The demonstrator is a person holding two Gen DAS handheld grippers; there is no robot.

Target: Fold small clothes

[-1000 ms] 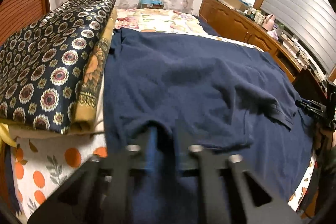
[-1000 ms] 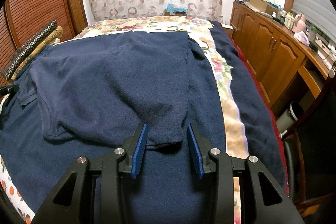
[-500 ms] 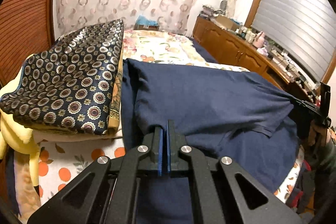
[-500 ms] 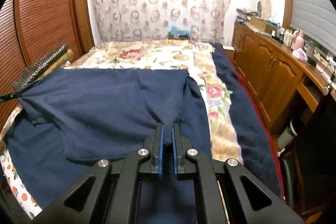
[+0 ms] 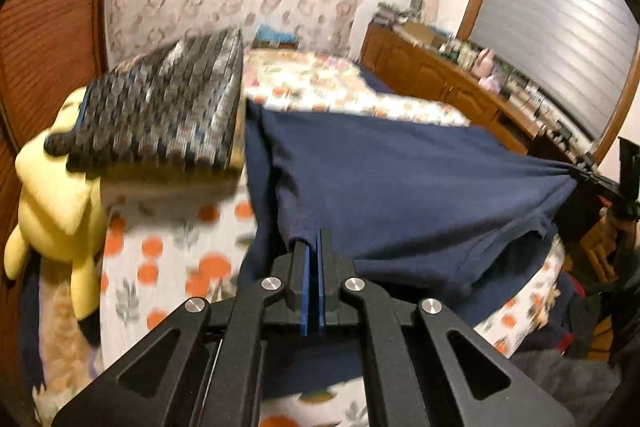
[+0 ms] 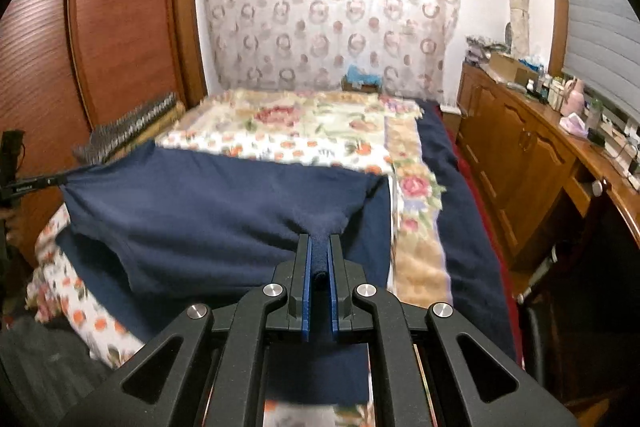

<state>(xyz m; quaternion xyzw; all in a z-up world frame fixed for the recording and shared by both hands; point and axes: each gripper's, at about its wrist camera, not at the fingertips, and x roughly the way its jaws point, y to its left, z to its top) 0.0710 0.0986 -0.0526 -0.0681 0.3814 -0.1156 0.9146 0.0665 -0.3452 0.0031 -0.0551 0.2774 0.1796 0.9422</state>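
Now navy shirt [image 5: 400,179] taut between grippers

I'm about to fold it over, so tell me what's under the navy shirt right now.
Under the lifted navy shirt, held by the left gripper and right gripper, lies a second navy cloth on the orange-print bedsheet. Anything beneath the shirt's middle is covered.

Home bedroom: floral-covered bed [image 6: 320,123], wooden wardrobe [image 6: 120,19], cluttered dresser [image 6: 532,131].
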